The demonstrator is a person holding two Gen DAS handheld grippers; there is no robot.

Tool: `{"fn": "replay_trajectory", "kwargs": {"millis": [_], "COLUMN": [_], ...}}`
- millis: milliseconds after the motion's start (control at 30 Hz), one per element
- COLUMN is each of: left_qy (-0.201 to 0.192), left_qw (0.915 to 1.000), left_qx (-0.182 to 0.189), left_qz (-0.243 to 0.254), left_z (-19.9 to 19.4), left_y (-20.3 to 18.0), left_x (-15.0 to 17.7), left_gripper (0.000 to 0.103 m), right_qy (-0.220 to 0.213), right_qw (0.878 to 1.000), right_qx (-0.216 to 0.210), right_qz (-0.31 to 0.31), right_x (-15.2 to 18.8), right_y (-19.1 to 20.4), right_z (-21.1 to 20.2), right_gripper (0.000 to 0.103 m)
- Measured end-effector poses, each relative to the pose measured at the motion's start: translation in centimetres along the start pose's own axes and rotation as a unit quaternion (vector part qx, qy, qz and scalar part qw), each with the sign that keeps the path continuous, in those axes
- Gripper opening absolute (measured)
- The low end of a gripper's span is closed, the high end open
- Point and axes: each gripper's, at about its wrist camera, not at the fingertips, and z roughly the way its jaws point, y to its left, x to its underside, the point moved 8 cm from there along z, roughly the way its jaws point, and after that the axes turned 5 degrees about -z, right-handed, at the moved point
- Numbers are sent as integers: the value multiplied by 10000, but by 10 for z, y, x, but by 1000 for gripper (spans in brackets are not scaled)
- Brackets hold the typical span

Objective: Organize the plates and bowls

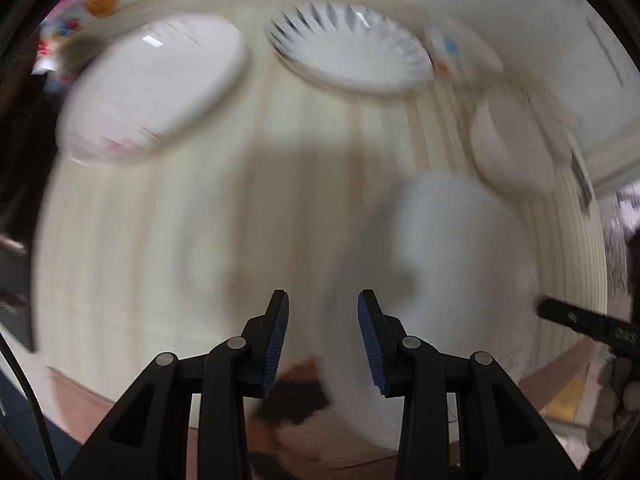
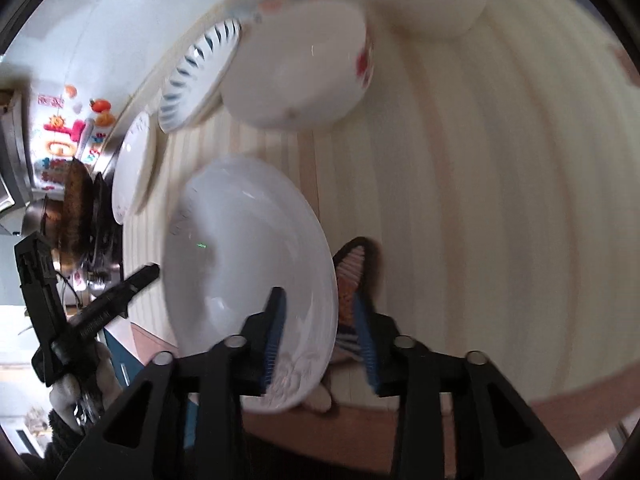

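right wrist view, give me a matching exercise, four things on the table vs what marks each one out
Things:
1. plate at the far edge
2. bowl in the middle
3. plate nearest the camera
4. right hand-held gripper

Descriptions:
A. red pattern on its outer side
B. dark blue stripes around the rim
C. open, one finger over a plate's rim
D. plain white centre, faint floral print near the edge

Pairs: 1-B, 2-A, 3-D, 4-C
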Motion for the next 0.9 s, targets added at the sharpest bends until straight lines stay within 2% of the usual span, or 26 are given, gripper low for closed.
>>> {"fn": "replay_trajectory", "kwargs": {"millis": [67,133,167,233,367,533,700,800,867,900], "left_qy": [-383,-660,-753,-849,-830,-762,-748,-755,-677,-634], "left_qw": [9990,9966,9953,9929,9878,9826,9794,9774,9769,9765], "left_qx": [-71,-152,-134,-128,-261,-424,-482,-569,-466,-425], "left_qz": [-219,-472,-594,-823,-1290,-1640,-1815,-1890,-1971,-2014], "left_z": [-28,-47,-51,-53,-39,-19,-3,6,14,17], "left_y": [22,47,60,83,129,168,187,198,204,206], "left_x": [-19,-40,-48,-66,-90,-100,-105,-113,-115,-115], "left_gripper": [34,34,35,35,35,35,35,35,35,35], "right_qy": [-198,-319,-356,-331,-258,11,148,382,571,642], "right_qw": [9998,9993,9989,9975,9937,9847,9765,9733,9720,9710], "right_qx": [-66,-156,-244,-461,-561,-470,-295,-263,-279,-299], "right_qz": [-42,-134,-207,-430,-937,-1680,-2128,-2247,-2264,-2285], "right_x": [-9,-23,-32,-56,-114,-189,-250,-271,-280,-279], "right_y": [18,45,58,97,170,252,298,312,317,315], "right_z": [-22,-31,-31,-18,33,105,164,200,222,228], "right_gripper": [51,64,65,65,65,65,64,61,55,49]}}
